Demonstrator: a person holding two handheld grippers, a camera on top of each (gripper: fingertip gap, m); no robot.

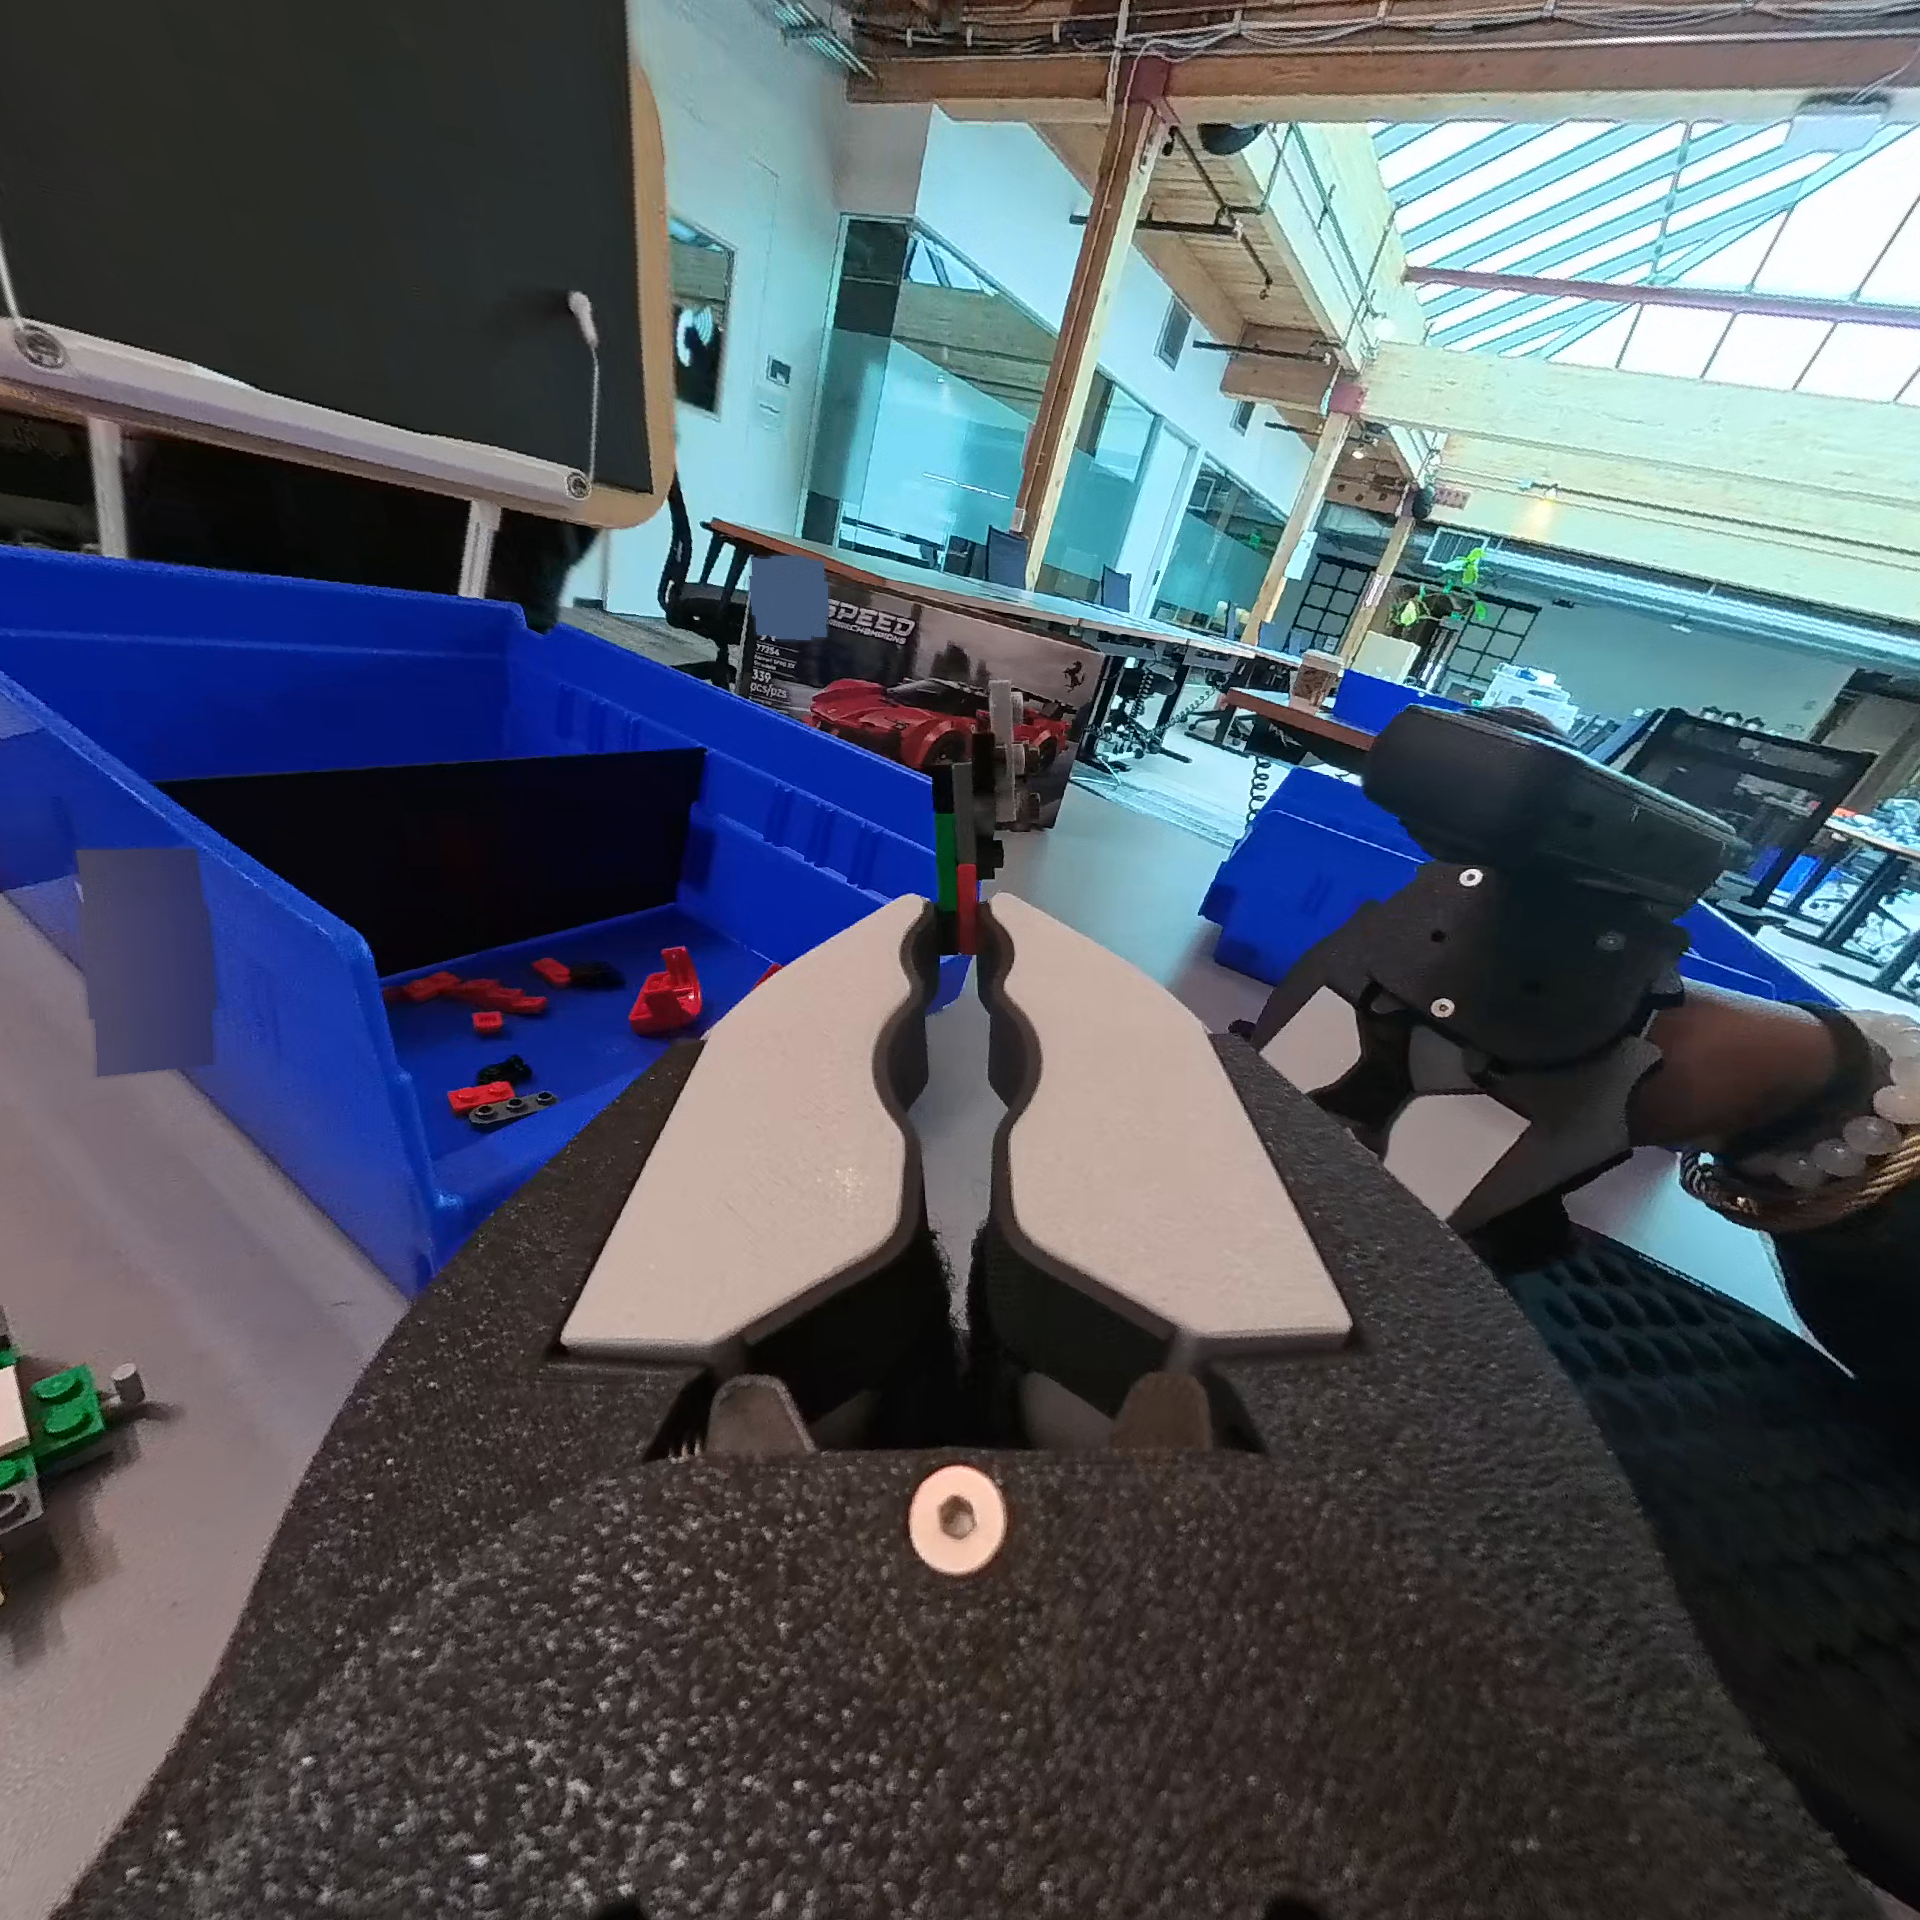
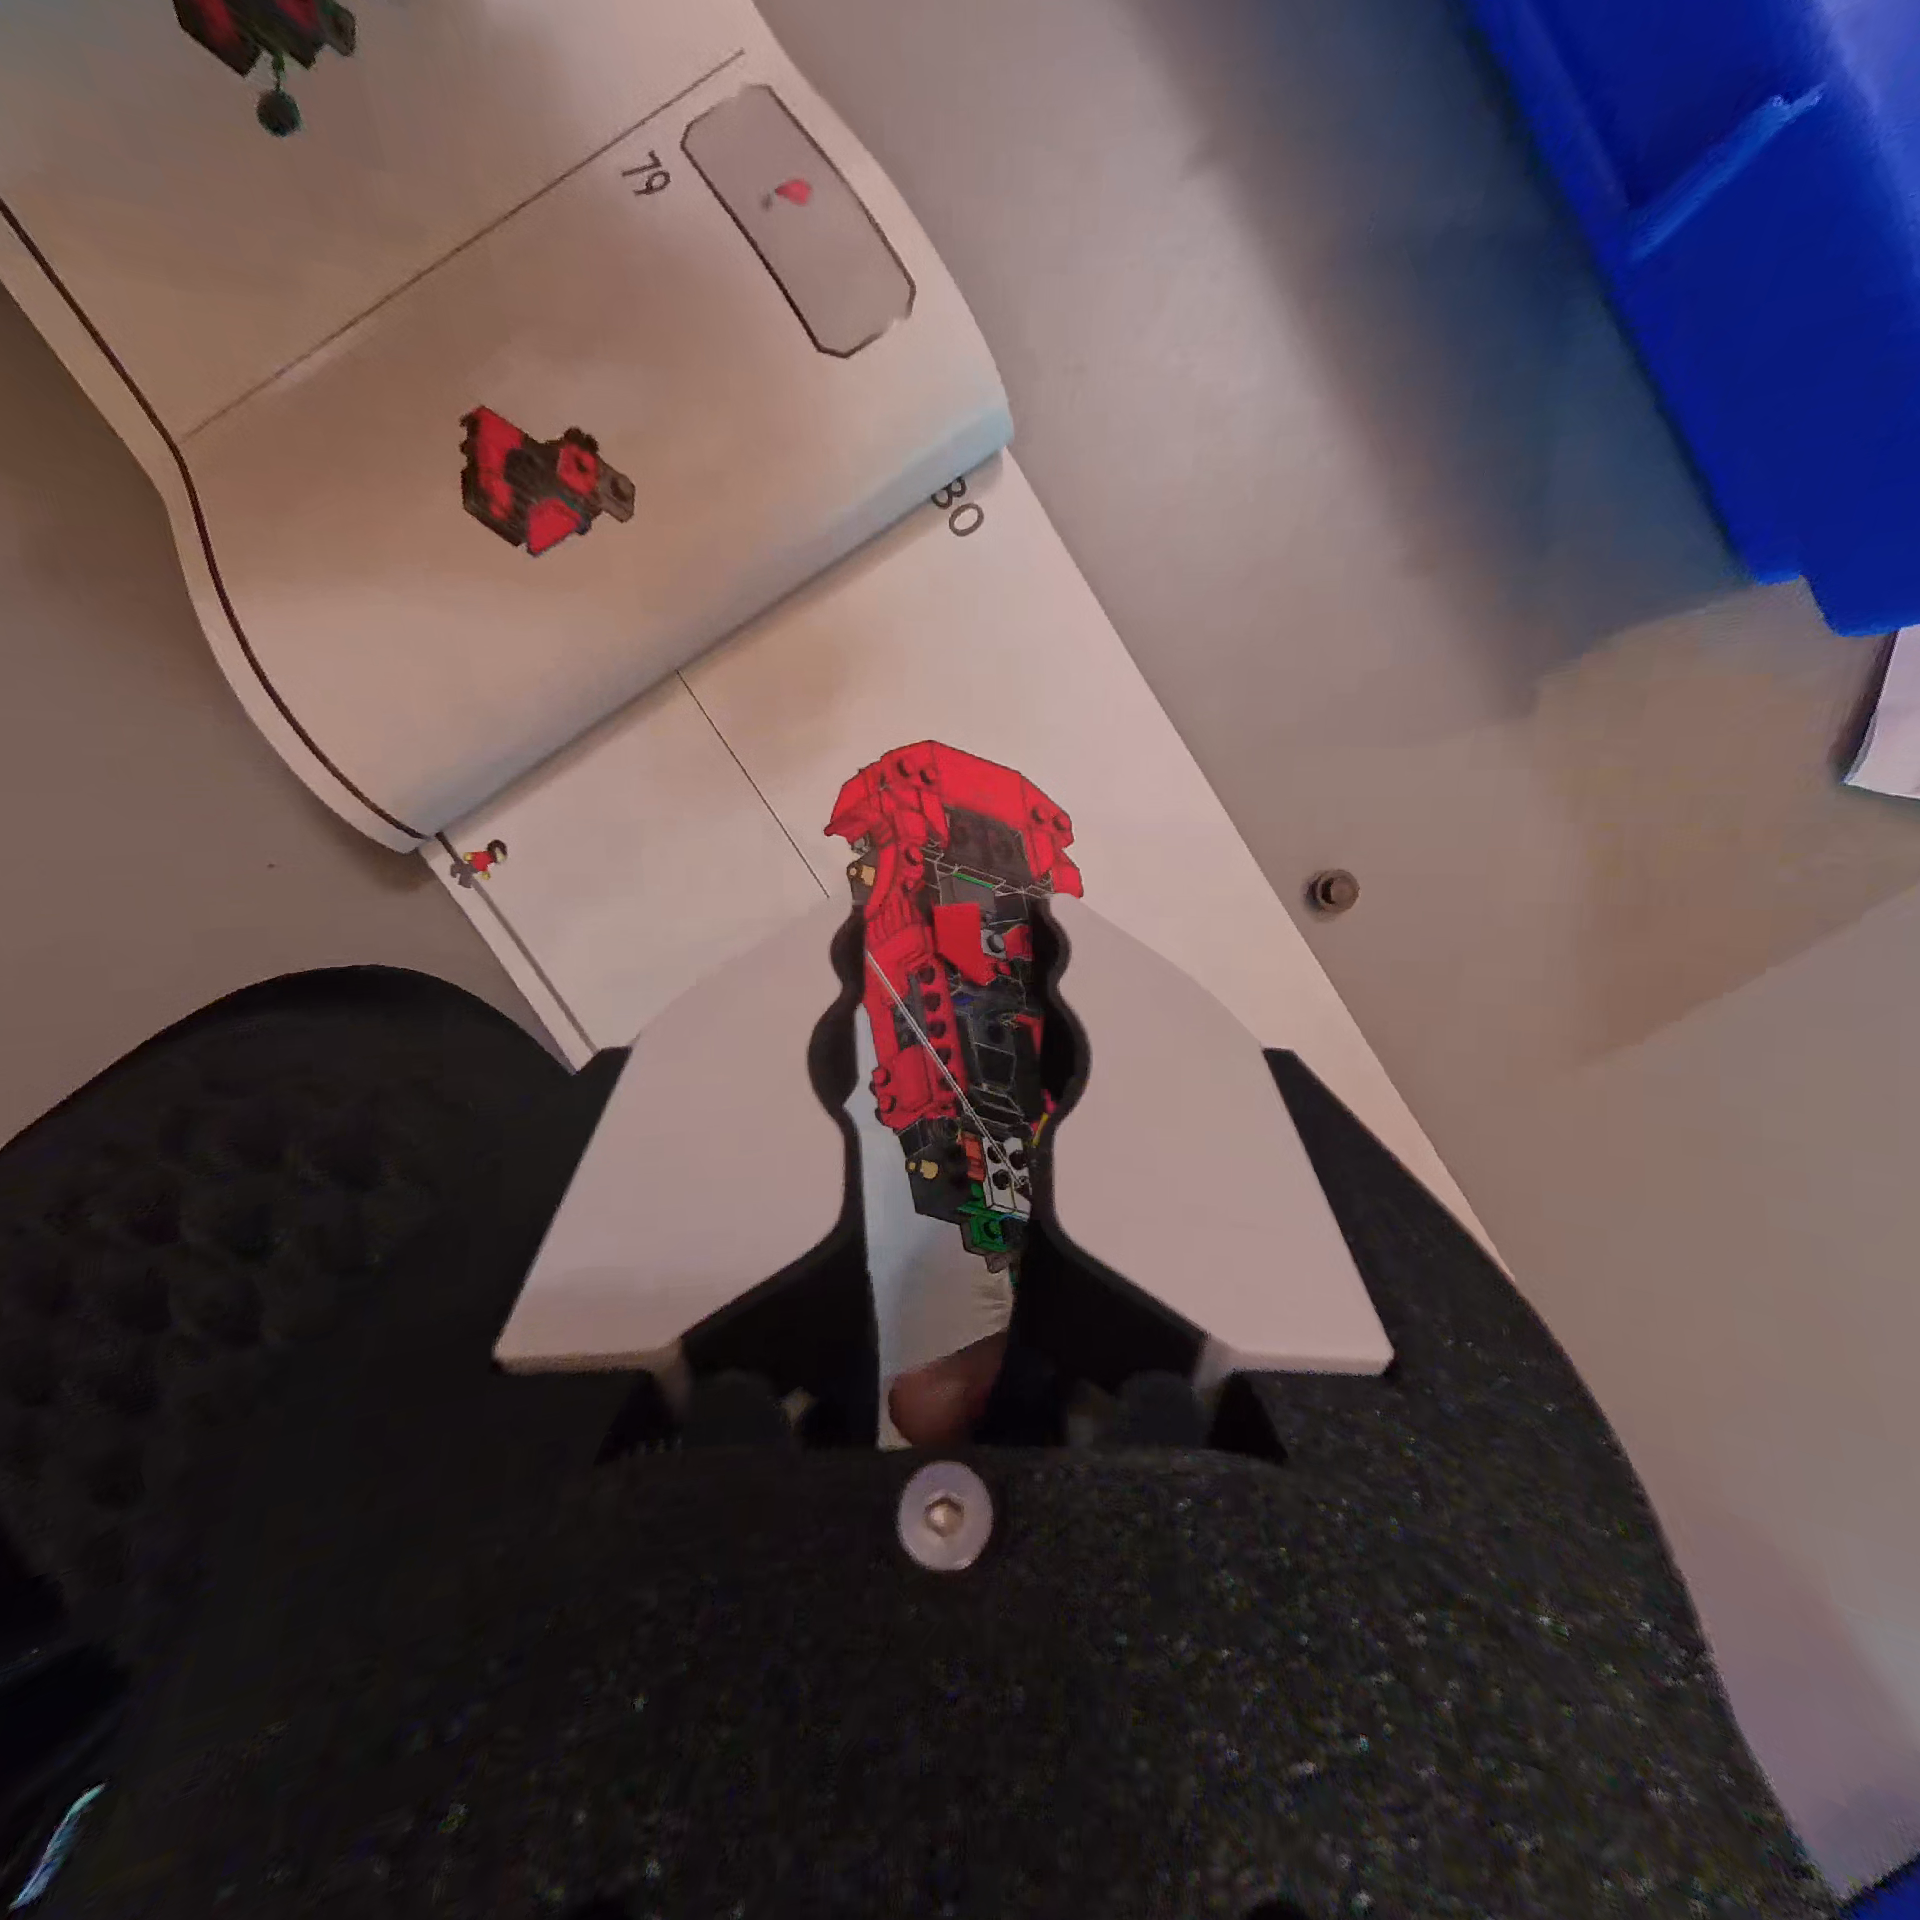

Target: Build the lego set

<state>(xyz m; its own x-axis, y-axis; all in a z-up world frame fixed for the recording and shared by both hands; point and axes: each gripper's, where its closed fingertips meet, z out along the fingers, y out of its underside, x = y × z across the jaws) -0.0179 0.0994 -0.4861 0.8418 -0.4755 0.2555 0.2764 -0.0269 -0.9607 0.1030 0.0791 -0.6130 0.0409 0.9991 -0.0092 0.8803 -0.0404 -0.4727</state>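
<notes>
Two grippers share the work: the left gripper (image 1: 961,925), at frame centre, pinches a small stacked brick assembly (image 1: 961,831) upright for fitting, while the right gripper (image 2: 951,997) hangs spread over the instruction booklet (image 2: 582,582) on the desk (image 2: 1351,416), probably checking the step.

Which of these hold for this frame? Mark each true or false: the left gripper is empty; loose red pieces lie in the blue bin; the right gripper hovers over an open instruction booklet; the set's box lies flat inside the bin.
1. The left gripper is empty. False: it is shut on a thin lego assembly of black, green and red pieces.
2. Loose red pieces lie in the blue bin. True.
3. The right gripper is above an open instruction booklet. True.
4. The lego box lies flat inside the bin. False: it stands upright on the table behind the bin.
</notes>
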